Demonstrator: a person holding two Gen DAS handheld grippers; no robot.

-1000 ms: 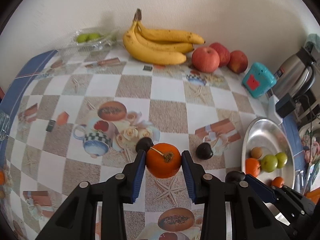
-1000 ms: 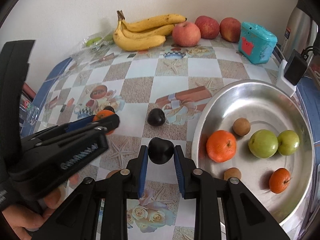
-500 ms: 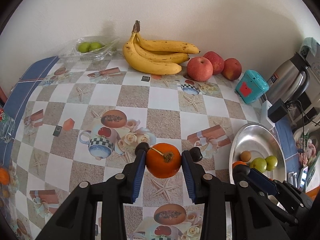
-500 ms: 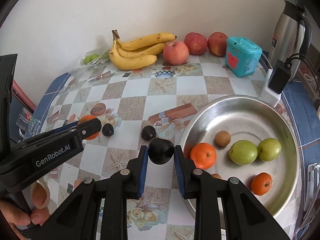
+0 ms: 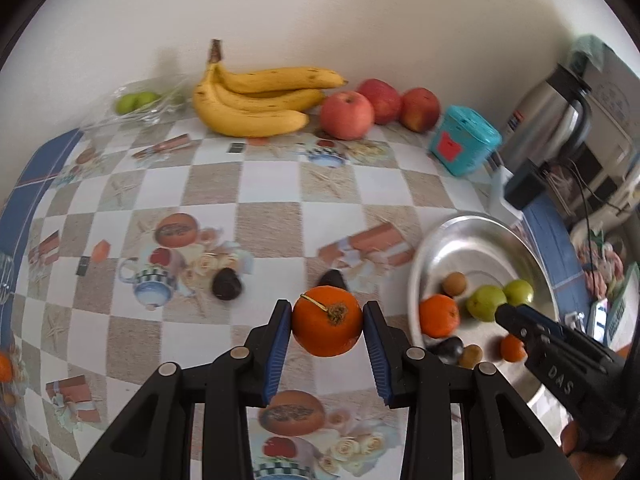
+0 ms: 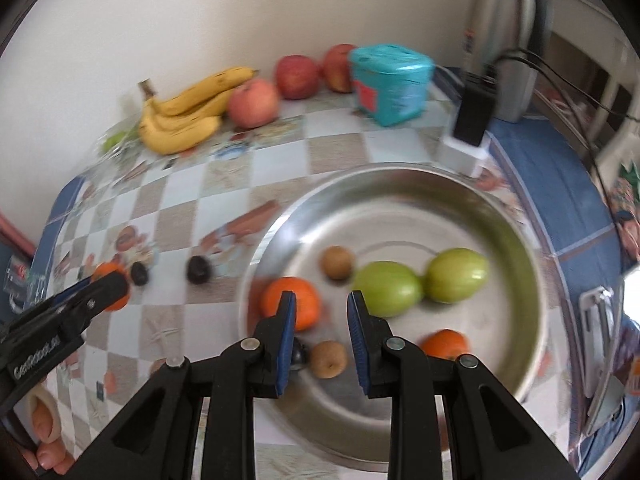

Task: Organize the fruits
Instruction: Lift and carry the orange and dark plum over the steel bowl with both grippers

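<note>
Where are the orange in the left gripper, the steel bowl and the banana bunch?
orange [image 5: 326,326], left wrist view, middle of its skin below the stem.
steel bowl [image 6: 400,167], right wrist view, far rim.
banana bunch [image 5: 256,118], left wrist view, middle of the lowest banana.

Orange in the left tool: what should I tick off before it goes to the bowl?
1. Orange clamped between the left tool's pads: ok.
2. Right tool empty: ok, nothing sits between its pads.
3. Dark fruit in the bowl: ok, it lies near the rim.
4. Free spot in the bowl: ok, bare metal on the far side.
5. Path to the bowl clear: not ok, the right tool hangs over it.
6. Table cleared of small fruit: not ok, two dark ones lie there.
</note>
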